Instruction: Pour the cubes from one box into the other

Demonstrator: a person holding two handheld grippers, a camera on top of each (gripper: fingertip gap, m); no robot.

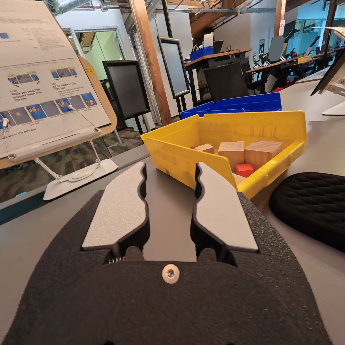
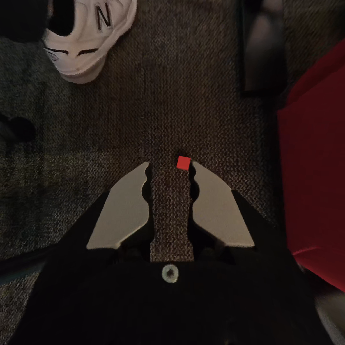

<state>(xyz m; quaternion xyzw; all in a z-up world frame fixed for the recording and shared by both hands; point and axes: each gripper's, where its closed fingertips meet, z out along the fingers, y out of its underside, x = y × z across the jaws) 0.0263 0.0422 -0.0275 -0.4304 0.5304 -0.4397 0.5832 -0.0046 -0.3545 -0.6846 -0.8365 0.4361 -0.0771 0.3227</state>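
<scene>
1. We see our left gripper [image 1: 169, 166] low over the grey table [image 1: 56, 233]. Its jaws are apart and hold nothing. Only bare table shows between them.

2. The yellow box [image 1: 173, 155] sits just past the left gripper, a little to the right. It has wooden cubes [image 1: 231, 151] and a red one [image 1: 244, 169] inside. The blue box [image 1: 248, 104] sits right behind it, farther away. We cannot see if the blue box has any cubes in it.

3. Our right gripper [image 2: 170, 164] points down at the dark carpet [image 2: 168, 112]. Its jaws are apart too and hold nothing. A small red cube [image 2: 183, 163] lies on the floor, just by the right finger's tip.

4. We think one cube has fallen off the table, so the step now is to get it back. Next, we need to move a bit right, go down, and close softly on that red cube. Then it has to go in a box.

5. Only the left wrist view shows the table, the two boxes, a black pad [image 1: 309, 207] on the right and a paper stand [image 1: 46, 84] on the left. Only the right wrist view shows the floor, the lost cube, a white shoe [image 2: 87, 43] far left and something red [image 2: 315, 168] on the right.
</scene>
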